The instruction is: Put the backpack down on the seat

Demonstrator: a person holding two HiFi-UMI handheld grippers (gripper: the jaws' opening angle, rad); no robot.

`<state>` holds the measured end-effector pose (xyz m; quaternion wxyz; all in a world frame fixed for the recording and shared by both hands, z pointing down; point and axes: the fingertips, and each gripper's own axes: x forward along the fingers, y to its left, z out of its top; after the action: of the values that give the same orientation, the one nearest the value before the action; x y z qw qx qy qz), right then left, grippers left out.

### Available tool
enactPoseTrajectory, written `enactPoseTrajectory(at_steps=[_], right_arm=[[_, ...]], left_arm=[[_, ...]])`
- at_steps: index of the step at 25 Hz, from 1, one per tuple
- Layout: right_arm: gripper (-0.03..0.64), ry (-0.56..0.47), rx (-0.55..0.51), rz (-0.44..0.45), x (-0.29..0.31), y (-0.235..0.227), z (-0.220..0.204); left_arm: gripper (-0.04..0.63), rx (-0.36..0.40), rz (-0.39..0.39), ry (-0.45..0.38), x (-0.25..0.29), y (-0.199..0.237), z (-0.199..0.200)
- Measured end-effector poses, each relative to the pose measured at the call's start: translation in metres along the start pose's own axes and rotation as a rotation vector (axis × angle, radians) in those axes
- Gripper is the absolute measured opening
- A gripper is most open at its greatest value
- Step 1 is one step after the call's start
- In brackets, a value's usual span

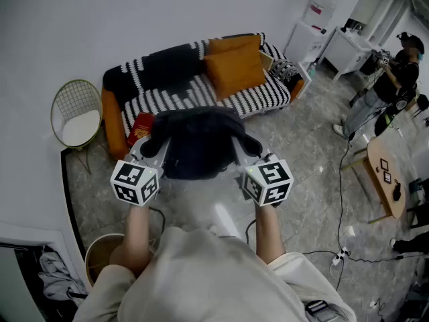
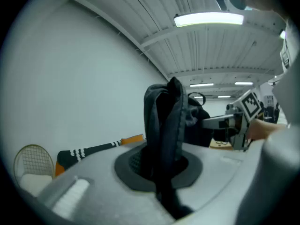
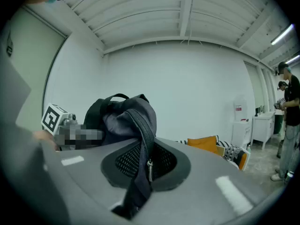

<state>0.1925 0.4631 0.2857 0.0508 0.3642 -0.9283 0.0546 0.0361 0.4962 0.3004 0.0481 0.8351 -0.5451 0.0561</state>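
The dark backpack (image 1: 198, 143) hangs in the air between the two grippers, short of the striped sofa (image 1: 167, 92). The fingers of the left gripper (image 2: 161, 172) pinch one of its straps — those of the right gripper (image 3: 143, 165) clamp a zippered fold.

Backpack (image 1: 198, 143): dark grey-black fabric, upright, held in the air by its straps (image 3: 140, 139), just in front of the sofa. Sofa (image 1: 181, 98): black-and-white striped cover, orange cushions (image 1: 234, 69) on its right half. Backpack not yet on it.
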Motion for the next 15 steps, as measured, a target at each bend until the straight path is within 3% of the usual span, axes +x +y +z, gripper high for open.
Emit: enactPoseTrajectory(at_steps=[15], right_arm=[[0.035,-0.045,-0.01,-0.003,-0.008,-0.054,0.014]], left_arm=[[0.014,0.024,0.005,-0.032,0.049,-0.028,0.019]])
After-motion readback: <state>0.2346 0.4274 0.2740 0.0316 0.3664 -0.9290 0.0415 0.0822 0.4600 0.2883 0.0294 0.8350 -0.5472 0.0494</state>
